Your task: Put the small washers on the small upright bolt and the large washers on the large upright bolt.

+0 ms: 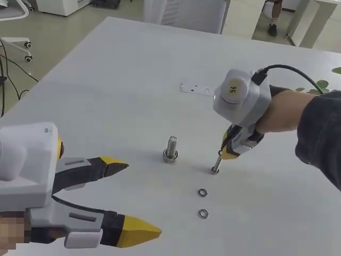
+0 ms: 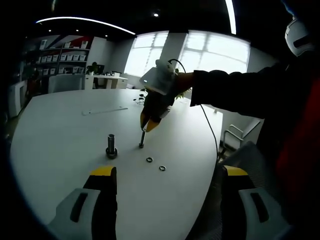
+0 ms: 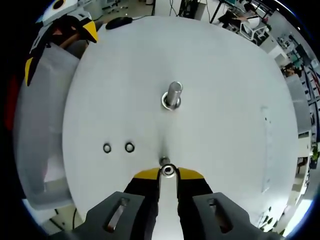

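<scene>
1. A broad white surface [image 1: 106, 80] stood in a bright office, with tall windows, shelves and desks behind it.
2. The large upright bolt [image 1: 171, 148] stood near the middle, its long axis vertical, with a wider metal ring at its foot.
3. The small upright bolt [image 1: 216, 165] stood just to its right, well apart from it, thin and close to vertical.
4. The right gripper [image 1: 228, 153] pointed down over the small bolt. Its jaws were drawn nearly together on what looked like a small washer [image 3: 167, 170] at the bolt's top.
5. Two loose washers [image 1: 202, 192] lay flat on the surface near the small bolt, side by side and apart.
6. The left gripper [image 1: 141, 199] hung at the near edge, its jaws spread wide and holding nothing.
7. A white flat piece [image 1: 196, 89] lay farther back.
</scene>
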